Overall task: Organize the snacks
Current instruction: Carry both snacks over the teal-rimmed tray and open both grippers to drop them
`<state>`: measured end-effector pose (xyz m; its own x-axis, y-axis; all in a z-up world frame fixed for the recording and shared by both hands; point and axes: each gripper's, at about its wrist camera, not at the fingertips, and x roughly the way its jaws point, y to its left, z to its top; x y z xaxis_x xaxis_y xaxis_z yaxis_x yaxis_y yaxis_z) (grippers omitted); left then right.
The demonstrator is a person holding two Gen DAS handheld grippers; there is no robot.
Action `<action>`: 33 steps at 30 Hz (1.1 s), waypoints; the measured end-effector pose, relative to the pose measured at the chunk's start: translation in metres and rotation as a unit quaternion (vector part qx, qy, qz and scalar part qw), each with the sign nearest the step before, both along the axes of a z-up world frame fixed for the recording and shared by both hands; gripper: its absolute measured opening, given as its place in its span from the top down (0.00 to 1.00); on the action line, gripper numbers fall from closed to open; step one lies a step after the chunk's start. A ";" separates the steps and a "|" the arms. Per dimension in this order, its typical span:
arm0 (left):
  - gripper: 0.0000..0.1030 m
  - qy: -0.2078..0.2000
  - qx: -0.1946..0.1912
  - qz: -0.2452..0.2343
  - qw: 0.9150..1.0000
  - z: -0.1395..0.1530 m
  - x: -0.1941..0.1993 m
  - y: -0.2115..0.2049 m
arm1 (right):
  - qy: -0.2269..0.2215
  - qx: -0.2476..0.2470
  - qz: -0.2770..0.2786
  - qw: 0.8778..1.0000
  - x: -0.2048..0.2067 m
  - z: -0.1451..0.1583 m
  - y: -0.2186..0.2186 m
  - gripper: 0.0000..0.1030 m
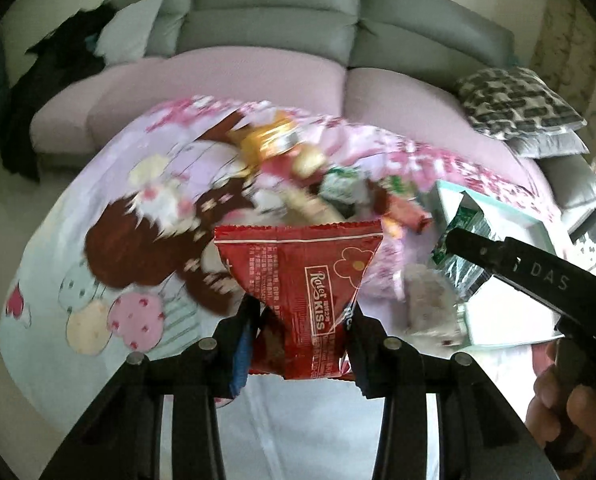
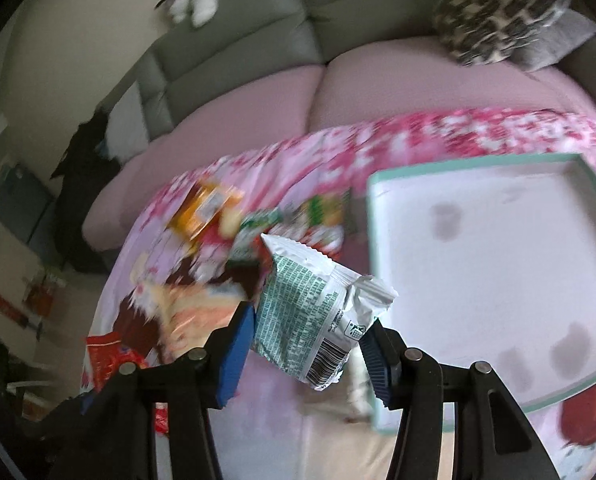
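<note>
While each hand carries a packet clear of the printed cloth (image 2: 225, 396), the grips look like the weak point: the left gripper (image 1: 302, 338) pinches the red snack packet (image 1: 298, 280) only at its lower end, so the wide top flares out loose above the pads and could swing or slide free if the hand tilts or jolts. The right gripper (image 2: 308, 338) is closed on the silver-green packet (image 2: 318, 320), which sits askew between the pads with one crimped corner poking toward the tray; held crooked like that, it could twist out or snag on the rim. The white tray (image 2: 386, 300) with its teal rim lies just beside that packet, its floor bare, so there is plenty of open room to set things in, but the near wall must be cleared first. The remaining pile of snacks (image 1: 298, 172) lies on the cloth between the hands and the sofa (image 1: 277, 76). In the left view the right gripper's body (image 1: 538, 276) crosses close over the tray's side, so both hands heading for it together risk a knock.
</note>
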<state>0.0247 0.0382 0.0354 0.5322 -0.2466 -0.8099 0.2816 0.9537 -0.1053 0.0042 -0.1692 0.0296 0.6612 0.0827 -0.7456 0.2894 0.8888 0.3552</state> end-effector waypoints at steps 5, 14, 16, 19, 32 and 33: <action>0.59 -0.019 0.003 -0.058 0.998 0.016 0.012 -0.046 | 0.006 -0.011 -0.065 0.998 -0.009 -0.004 -0.051 0.47; 0.59 -0.010 0.001 -0.161 0.987 0.010 0.036 -0.148 | 0.024 -0.015 -0.139 0.990 -0.023 -0.018 -0.119 0.47; 0.59 -0.007 0.002 -0.175 0.985 0.006 0.042 -0.166 | 0.029 -0.013 -0.149 0.988 -0.024 -0.021 -0.129 0.47; 0.59 0.005 -0.002 -0.193 0.981 -0.002 0.053 -0.192 | 0.035 -0.023 -0.162 0.986 -0.027 -0.024 -0.140 0.47; 0.31 0.016 0.020 -0.187 0.982 -0.027 0.075 -0.238 | 0.053 -0.045 -0.204 0.977 -0.036 -0.032 -0.166 0.46; 0.30 0.017 0.016 -0.186 0.982 -0.026 0.074 -0.235 | 0.053 -0.047 -0.202 0.977 -0.036 -0.031 -0.166 0.46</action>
